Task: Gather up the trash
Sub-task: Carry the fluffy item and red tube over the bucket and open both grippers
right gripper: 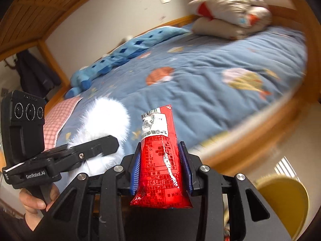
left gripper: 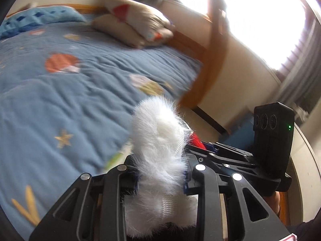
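My left gripper (left gripper: 160,177) is shut on a white fluffy object (left gripper: 158,140) that stands up between its fingers, held above the bed's near edge. It also shows in the right wrist view (right gripper: 106,118), with the left gripper (right gripper: 96,148) at the left. My right gripper (right gripper: 161,168) is shut on a red snack wrapper (right gripper: 160,160) with printed text, held upright between the blue pads (right gripper: 135,166). In the left wrist view, the right gripper (left gripper: 202,143) sits just right of the fluffy object, a bit of the red wrapper (left gripper: 195,139) showing.
A bed with a blue space-print quilt (right gripper: 200,84) fills both views. Beige pillows (right gripper: 230,14) and a light-blue blanket (right gripper: 124,54) lie at its far side. A wooden bed frame (right gripper: 260,124) and post (left gripper: 212,56) stand close. A yellow round object (right gripper: 280,200) is at lower right.
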`<state>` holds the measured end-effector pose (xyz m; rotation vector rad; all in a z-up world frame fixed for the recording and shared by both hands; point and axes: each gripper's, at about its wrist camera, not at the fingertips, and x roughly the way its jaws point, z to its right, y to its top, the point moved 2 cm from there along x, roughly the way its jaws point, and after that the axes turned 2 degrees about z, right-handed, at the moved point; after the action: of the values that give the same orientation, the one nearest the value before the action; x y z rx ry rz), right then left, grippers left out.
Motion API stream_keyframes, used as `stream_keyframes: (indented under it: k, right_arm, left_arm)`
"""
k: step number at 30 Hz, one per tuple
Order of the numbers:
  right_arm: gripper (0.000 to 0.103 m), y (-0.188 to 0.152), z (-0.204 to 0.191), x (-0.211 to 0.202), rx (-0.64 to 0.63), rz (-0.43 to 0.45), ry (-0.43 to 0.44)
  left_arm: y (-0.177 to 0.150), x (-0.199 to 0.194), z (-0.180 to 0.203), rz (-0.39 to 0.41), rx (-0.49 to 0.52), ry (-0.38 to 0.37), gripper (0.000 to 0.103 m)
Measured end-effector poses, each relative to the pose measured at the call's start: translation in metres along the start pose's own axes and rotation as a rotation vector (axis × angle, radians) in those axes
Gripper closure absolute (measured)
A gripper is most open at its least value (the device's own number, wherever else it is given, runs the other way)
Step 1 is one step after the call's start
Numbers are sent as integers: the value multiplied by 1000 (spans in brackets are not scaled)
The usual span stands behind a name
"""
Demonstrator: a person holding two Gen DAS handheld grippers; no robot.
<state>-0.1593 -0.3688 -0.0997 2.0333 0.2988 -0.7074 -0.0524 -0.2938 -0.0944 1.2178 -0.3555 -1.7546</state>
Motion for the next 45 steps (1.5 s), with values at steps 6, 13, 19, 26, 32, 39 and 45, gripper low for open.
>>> stream_keyframes:
  k: [6,13,19,26,32,39,45]
  right_arm:
    - [68,-46,56,-56,100,20,-134]
    - [68,-110,120,-88,234,-29,-295]
    - [32,-149,165,-84,339,-110,-375]
    - [35,-182,205,-95,486,-83,-418]
    - [35,-182,214,-116,498,-41,-425]
    - [35,-176,217,-116,480,-34,-427]
    - [35,-177,221,-115,475,-37,-419]
  left_arm:
    - [-34,52,68,-137,82,-130,74]
    - [-67,106,109,-269,136,-199,74]
    - [-89,146,121,-360,159,-173,73]
    - [-101,177,125,-421,186,-126,73]
    - [-104,201,132,-457,198,-112,73]
    - [-109,222,142,-492,263,-86,70]
    - [-112,227,146,-477,325,-17,13]
